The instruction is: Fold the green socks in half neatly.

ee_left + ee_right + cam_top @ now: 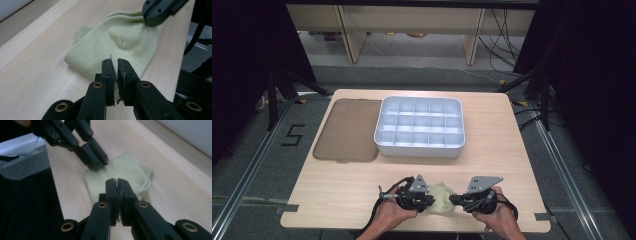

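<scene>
1. My left gripper (114,60) pinches the near edge of the pale green cloth (120,45), jaws closed on it.
2. My right gripper (116,180) clamps the opposite edge.
3. The cloth lies on the table (502,150) near its front edge, between my hands, partly hidden from above.
4. The white divided tray (419,125) sits well beyond.

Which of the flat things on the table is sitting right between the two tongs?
The pale yellow-green cloth near the table's front edge, flanked by the left tongs and right tongs. The brown lid and white divided tray lie farther back.
</scene>
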The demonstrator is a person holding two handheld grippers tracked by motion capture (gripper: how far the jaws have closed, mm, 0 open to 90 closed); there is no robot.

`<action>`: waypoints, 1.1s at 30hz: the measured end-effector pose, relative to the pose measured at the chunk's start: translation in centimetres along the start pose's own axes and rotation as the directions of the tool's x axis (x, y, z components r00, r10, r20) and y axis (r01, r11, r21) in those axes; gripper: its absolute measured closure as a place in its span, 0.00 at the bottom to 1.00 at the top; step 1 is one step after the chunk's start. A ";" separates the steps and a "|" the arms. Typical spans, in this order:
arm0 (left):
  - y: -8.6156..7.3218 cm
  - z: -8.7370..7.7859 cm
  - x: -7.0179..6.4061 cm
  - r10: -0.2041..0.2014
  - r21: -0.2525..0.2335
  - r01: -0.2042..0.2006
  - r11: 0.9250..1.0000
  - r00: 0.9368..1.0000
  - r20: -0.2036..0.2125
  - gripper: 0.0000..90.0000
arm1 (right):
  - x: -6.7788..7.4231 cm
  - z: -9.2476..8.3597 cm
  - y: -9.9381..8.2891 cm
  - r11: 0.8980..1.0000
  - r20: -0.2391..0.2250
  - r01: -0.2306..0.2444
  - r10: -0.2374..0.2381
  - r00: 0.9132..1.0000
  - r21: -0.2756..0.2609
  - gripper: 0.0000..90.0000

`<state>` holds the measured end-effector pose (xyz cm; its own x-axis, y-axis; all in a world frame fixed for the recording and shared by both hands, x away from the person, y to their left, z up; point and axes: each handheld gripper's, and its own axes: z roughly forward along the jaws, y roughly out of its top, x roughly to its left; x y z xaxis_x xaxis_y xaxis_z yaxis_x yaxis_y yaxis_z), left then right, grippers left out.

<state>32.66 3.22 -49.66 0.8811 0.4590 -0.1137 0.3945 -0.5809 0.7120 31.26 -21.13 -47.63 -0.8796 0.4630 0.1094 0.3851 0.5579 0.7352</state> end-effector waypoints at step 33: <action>1.1 1.7 2.6 0.005 0.004 -0.004 1.000 0.992 -0.128 0.92 | -3.0 2.1 0.1 0.996 0.115 -0.008 -0.001 0.993 0.085 0.97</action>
<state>35.85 2.68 -50.33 0.8424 0.5385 -0.0206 0.3918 -0.5857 0.7096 34.51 -20.94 -49.28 -0.8423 0.5382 0.0311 0.4148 0.6103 0.6749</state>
